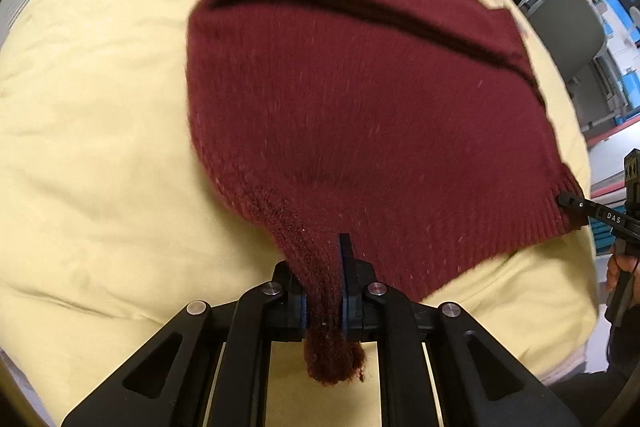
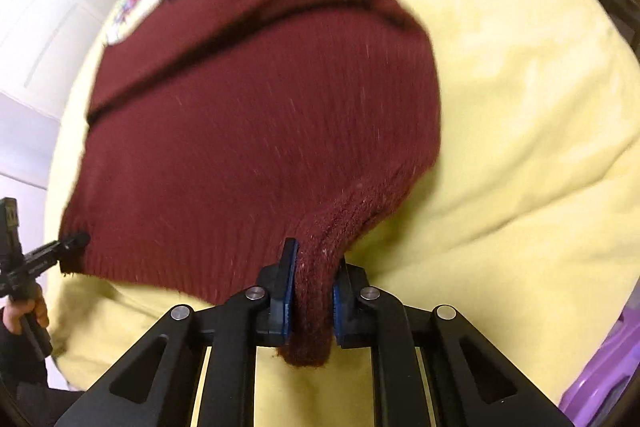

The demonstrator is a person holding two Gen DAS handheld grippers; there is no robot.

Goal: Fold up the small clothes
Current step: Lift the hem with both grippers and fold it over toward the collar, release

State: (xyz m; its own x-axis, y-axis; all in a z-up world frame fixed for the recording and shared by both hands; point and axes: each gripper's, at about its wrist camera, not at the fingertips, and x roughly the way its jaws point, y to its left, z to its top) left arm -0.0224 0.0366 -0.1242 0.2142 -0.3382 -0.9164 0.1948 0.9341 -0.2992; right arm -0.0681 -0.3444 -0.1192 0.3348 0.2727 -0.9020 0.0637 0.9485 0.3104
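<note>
A dark red knitted sweater (image 1: 352, 99) lies spread on a pale yellow blanket (image 1: 92, 131), with a fold line across its far part. My left gripper (image 1: 322, 267) is shut on the near left corner of its ribbed hem, lifted a little. My right gripper (image 2: 314, 267) is shut on the near right corner of the same sweater (image 2: 256, 131). The right gripper also shows at the right edge of the left wrist view (image 1: 568, 201), pinching the hem. The left gripper shows at the left edge of the right wrist view (image 2: 78, 241).
The yellow blanket (image 2: 520, 131) has a printed cartoon pattern at its far edge (image 2: 136, 3). A grey chair (image 1: 572, 39) and blue shelving stand beyond the right side. A purple object (image 2: 600, 383) sits at the lower right.
</note>
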